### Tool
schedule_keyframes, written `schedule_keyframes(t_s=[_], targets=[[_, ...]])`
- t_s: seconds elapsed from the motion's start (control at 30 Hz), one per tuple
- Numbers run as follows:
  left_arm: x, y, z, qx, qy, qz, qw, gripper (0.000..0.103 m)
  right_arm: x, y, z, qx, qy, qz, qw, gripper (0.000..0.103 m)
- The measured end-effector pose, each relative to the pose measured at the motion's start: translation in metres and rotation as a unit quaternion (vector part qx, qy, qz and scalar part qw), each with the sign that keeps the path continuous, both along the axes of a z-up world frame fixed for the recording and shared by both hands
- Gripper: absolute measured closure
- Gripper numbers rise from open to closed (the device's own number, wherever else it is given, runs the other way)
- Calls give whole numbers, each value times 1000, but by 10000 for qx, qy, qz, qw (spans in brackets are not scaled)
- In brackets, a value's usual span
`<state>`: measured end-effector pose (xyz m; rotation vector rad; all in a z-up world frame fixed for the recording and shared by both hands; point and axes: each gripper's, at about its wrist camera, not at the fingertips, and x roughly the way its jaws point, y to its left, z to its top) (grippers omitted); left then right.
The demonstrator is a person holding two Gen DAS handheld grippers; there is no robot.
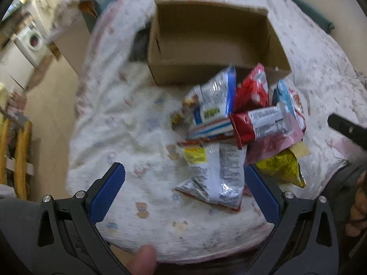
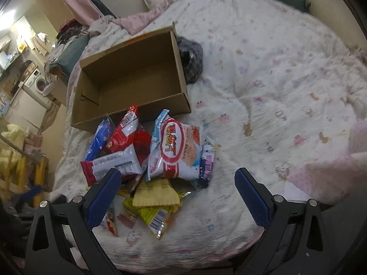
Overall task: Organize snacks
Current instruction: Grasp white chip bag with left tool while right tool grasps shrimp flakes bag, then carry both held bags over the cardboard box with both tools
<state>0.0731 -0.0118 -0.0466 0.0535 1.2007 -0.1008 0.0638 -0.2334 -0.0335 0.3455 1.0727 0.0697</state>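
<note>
The snack packets point(image 2: 146, 160) lie in a loose, overlapping heap on the patterned bedspread point(image 2: 275, 91), just in front of the near wall of an open cardboard box point(image 2: 128, 78); the topmost red packets lean against that wall. The box interior shows no packets, so the judged step is the very start: no packet is lifted yet and the first pick is being selected. The left gripper point(image 1: 184, 191) hangs above the near edge of the heap with its blue pads spread wide and nothing between them; a white printed packet point(image 1: 213, 176) lies under the gap, toward its right pad. The right gripper point(image 2: 177, 194) is likewise spread and empty, over a yellow packet point(image 2: 156, 215) and just short of the large white-and-red shrimp-chip bag point(image 2: 176, 151). The next move calls for descending on one top-lying packet, pinching a crimped edge or corner, since the film is slippery and layered, then carrying it over the wall into the box.
</note>
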Motion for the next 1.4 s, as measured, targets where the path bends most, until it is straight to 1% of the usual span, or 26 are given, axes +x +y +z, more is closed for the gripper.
schedule_keyframes(t_s=[0.07, 0.13, 0.2, 0.27, 0.3, 0.33, 0.4, 0.43, 0.53, 0.63, 0.7, 0.73, 0.77, 0.83, 0.9, 0.97, 1.03, 1.13, 1.2, 1.23, 1.27, 1.37, 1.4], targets=[[11, 1, -11, -159, 438, -40, 9989, 0, 14, -2, -3, 164, 182, 90, 9997, 2], [20, 5, -19, -291, 689, 24, 9972, 0, 28, -7, -7, 277, 345, 152, 9989, 2], [27, 9, -21, -328, 793, 111, 9962, 0, 38, -10, -8, 318, 414, 175, 9985, 2], [32, 9, -23, -218, 829, 81, 9963, 0, 48, -13, -12, 312, 484, 234, 9981, 2], [34, 7, -25, -139, 884, -5, 9960, 0, 51, -14, -14, 318, 523, 258, 9978, 2], [36, 3, -30, -101, 1028, -158, 9945, 0, 55, -15, -17, 343, 556, 272, 9975, 2], [38, -2, -40, -185, 1296, -350, 9908, 0, 59, -18, -23, 414, 606, 250, 9970, 2], [38, -5, -48, -300, 1431, -399, 9884, 0, 61, -20, -27, 464, 667, 242, 9964, 2], [39, -13, -69, -453, 1666, -440, 9840, 0, 66, -22, -36, 707, 819, 239, 9938, 2], [39, -16, -82, -556, 1770, -385, 9819, 1, 70, -27, -40, 989, 931, 213, 9905, 2], [39, -16, -88, -560, 1807, -351, 9813, 3, 73, -26, -43, 1090, 992, 249, 9888, 6], [39, -16, -91, -553, 1825, -340, 9811, 8, 75, -24, -44, 1111, 1016, 306, 9881, 18], [40, -14, -94, -566, 1853, -325, 9805, 12, 78, -20, -47, 1118, 1069, 375, 9872, 23], [41, -10, -97, -673, 1917, -234, 9789, 15, 81, -13, -54, 1137, 1208, 475, 9850, 23], [43, -9, -100, -737, 1918, -149, 9785, 20, 86, -7, -62, 1073, 1373, 474, 9836, 23], [42, -5, -101, -787, 1922, -151, 9781, 29, 91, -5, -74, 1086, 1568, 375, 9809, 23], [42, 1, -100, -783, 1856, -134, 9794, 33, 95, -3, -83, 1058, 1681, 328, 9795, 23], [40, 10, -88, -756, 1814, -192, 9803, 40, 98, -2, -88, 1021, 1710, 335, 9794, 27], [35, 11, -81, -759, 1803, -197, 9805, 42, 99, -1, -91, 959, 1725, 328, 9798, 32], [34, 14, -78, -758, 1789, -179, 9808, 43, 99, -1, -91, 938, 1716, 326, 9801, 37], [32, 14, -74, -746, 1765, -166, 9813, 44, 98, 0, -90, 944, 1695, 335, 9804, 46], [30, 21, -65, -718, 1676, -146, 9831, 45, 94, -1, -78, 836, 1470, 382, 9849, 57], [28, 26, -60, -713, 1639, -136, 9838, 45, 92, -3, -76, 881, 1424, 370, 9852, 58]])
